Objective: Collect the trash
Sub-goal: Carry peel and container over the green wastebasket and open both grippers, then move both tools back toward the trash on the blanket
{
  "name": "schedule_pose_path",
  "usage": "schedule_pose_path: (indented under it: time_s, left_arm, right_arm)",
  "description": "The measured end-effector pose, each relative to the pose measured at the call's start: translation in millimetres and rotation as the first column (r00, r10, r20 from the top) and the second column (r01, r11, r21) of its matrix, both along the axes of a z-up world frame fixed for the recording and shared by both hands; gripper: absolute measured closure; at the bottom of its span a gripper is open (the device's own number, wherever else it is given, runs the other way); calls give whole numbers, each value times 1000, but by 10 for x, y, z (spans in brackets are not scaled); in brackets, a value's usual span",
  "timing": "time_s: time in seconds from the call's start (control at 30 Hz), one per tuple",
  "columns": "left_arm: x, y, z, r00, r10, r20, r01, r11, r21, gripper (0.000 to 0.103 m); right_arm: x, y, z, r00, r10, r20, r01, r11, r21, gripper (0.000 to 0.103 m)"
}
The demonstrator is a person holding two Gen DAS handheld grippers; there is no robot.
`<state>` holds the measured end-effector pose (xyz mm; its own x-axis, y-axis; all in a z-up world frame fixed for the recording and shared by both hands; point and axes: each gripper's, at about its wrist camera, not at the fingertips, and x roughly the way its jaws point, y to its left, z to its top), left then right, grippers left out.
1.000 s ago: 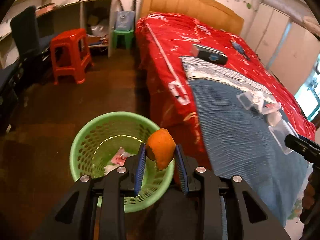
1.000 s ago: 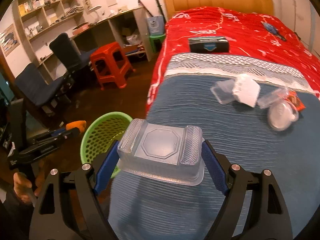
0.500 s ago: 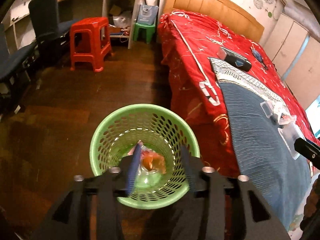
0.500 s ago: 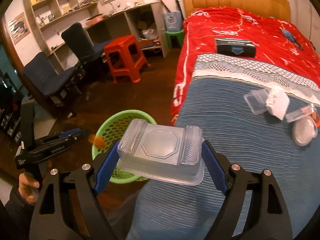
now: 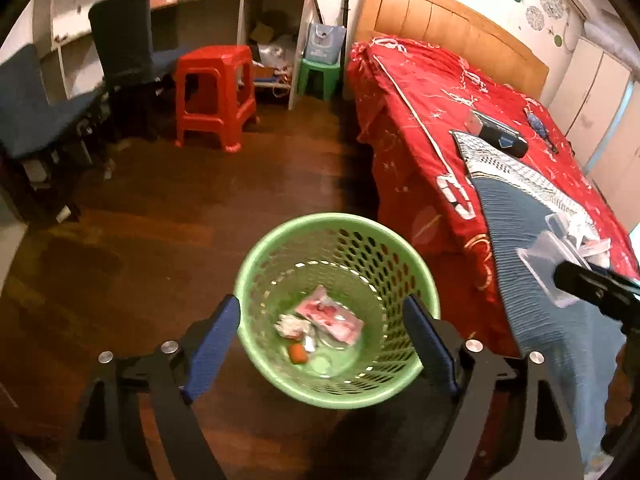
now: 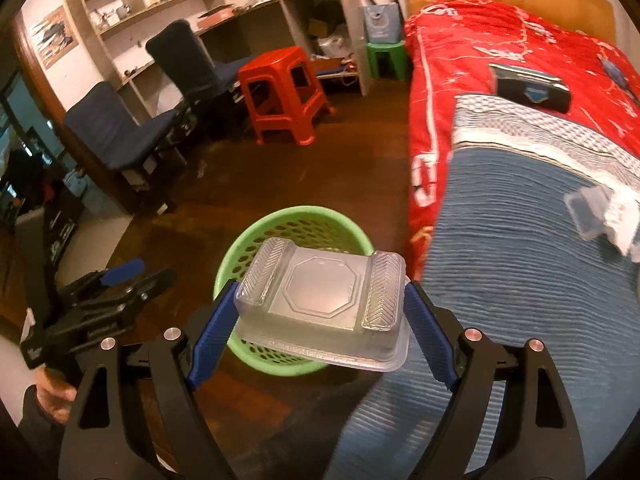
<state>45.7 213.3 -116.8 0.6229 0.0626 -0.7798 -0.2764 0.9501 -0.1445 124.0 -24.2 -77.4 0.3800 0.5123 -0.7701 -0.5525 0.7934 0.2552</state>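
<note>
Your left gripper [image 5: 322,336] hangs over the green basket [image 5: 256,264] on the wooden floor [image 5: 160,216], jaws spread wide, gripping nothing. In the basket: an orange scrap [image 5: 297,353], a pink wrapper [image 5: 330,315], crumpled bits. Your right gripper [image 6: 320,320] has its jaws clamped on a clear plastic tray [image 6: 320,300], upside down, above the basket's rim beside the bed [image 6: 520,280]. More clear packaging [image 6: 600,216] lies on the blue blanket.

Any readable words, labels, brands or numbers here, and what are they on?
None can be read.
White marking on the red bedspread: partly folded, unreadable.
Blue logo on the black box: too blurred.
Print on the blue bag: too small.
Pink wrapper in the green basket: illegible.
</note>
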Motion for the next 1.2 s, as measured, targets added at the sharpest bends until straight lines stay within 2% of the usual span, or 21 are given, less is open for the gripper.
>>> schedule_pose_path:
  time_s: [0.07,0.33,0.43,0.67,0.93,1.2]
  left_arm:
    - [-41,25,6,1000,2,-9,-2,1000,23,20]
    - [-190,206,-21,999,30,-11,-30,999,19,20]
    - [-252,265,-14,999,42,2,-42,999,24,20]
    - [-289,354,16,998,69,9,-69,998,2,20]
    - [-174,168,51,1000,29,12,-28,999,-19,20]
    - [74,-238,101,998,-52,23,54,997,-60,19]
  right_arm:
    - [6,102,-26,1000,16,-6,-16,1000,-3,21]
    - [21,483,-70,997,74,-24,-74,997,7,21]
    - [14,556,-56,996,83,-18,-83,996,14,16]
    - [13,589,-61,996,89,-24,-89,996,32,15]
    - [0,259,2,999,40,-6,-39,999,30,15]
    - [118,-561,19,992,-123,0,123,992,28,15]
